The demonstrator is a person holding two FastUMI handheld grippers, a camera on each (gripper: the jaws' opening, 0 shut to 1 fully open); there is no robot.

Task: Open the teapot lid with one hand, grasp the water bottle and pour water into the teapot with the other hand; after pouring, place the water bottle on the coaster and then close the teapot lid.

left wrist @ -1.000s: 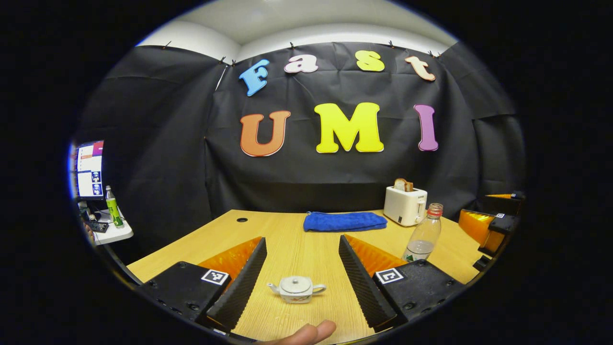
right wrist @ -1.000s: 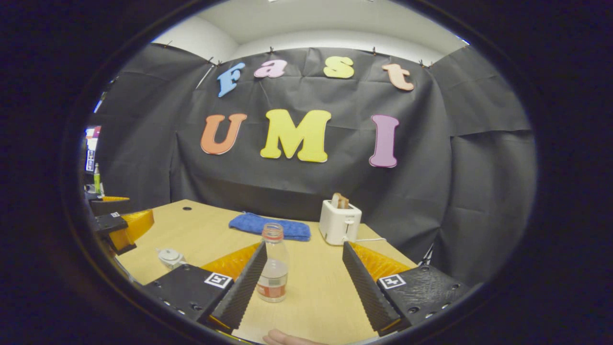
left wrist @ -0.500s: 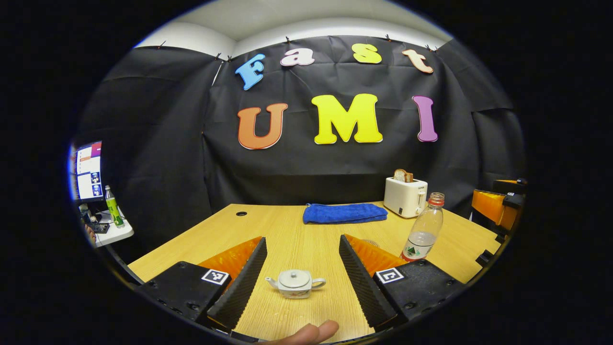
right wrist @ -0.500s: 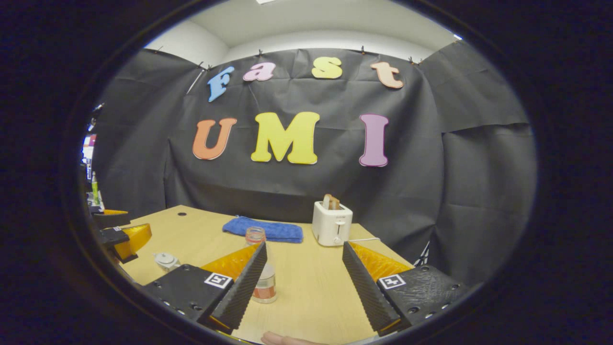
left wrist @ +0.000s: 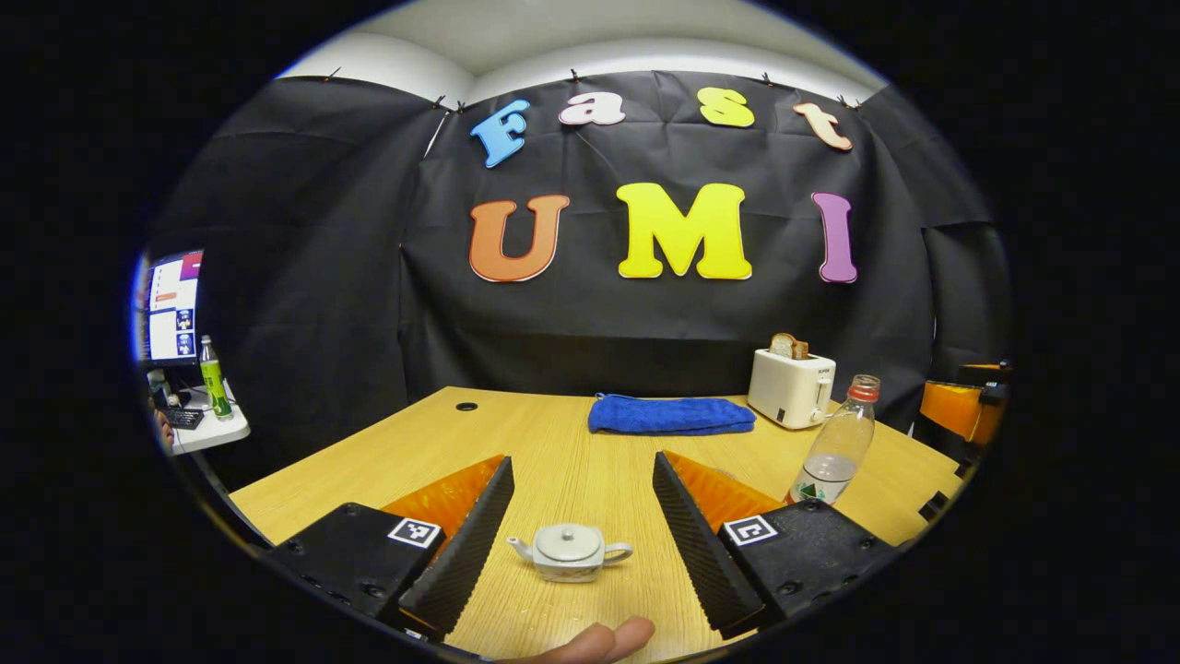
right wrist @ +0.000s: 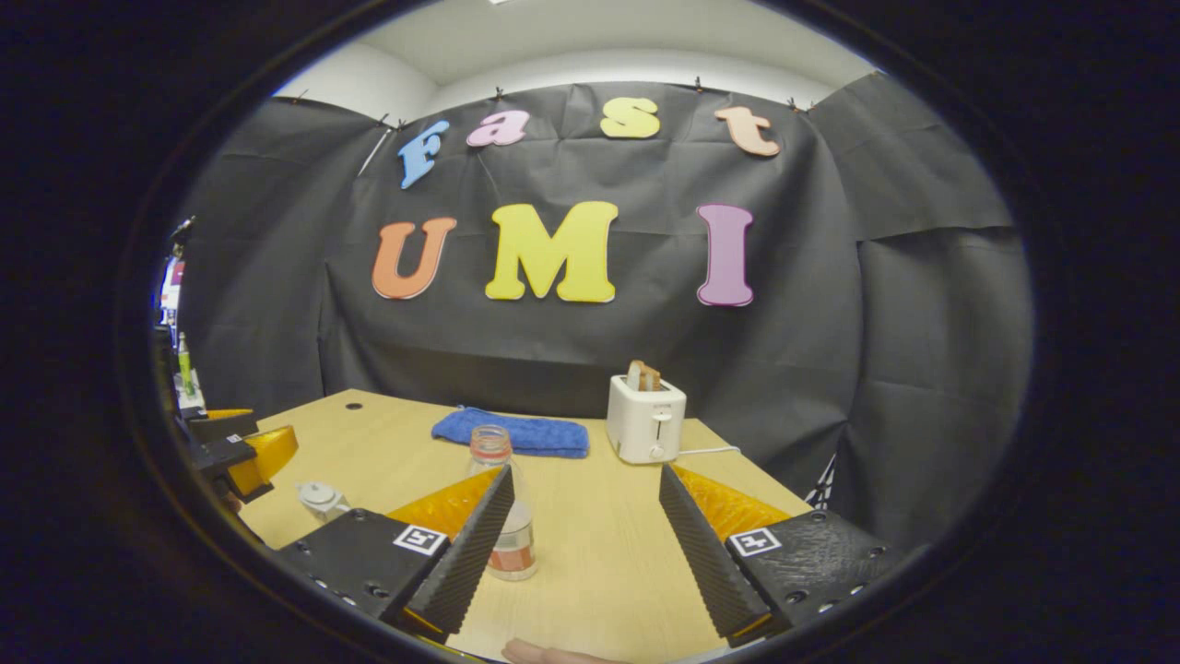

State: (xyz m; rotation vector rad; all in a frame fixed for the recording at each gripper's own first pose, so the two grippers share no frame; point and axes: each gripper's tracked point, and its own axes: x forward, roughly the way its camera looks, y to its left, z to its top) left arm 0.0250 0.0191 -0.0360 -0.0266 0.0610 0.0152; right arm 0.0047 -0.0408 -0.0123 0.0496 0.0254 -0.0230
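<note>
1. Left gripper point(left wrist: 583, 516) – jaws spread wide, holding nothing. The teapot point(left wrist: 570, 553) sits on the desk point(left wrist: 553, 443) between the fingers, lid point(left wrist: 568, 542) still on.
2. Right gripper point(right wrist: 585, 526) – jaws also wide apart and empty. The water bottle point(right wrist: 505, 505) stands upright just inside its left finger, not centred in the gap; not touching as far as I can tell.
3. Step in hand, by my reading: the opening approach. Nothing lifted or poured yet.
4. Next move likely calls for the left gripper to drop onto the lid's small knob and close narrowly, while the right shifts toward the bottle to centre it.
5. Room: open desk around both items. Blue towel point(left wrist: 671, 415) and toaster point(left wrist: 790, 387) sit well back near the far edge. Coaster not made out from here.
</note>
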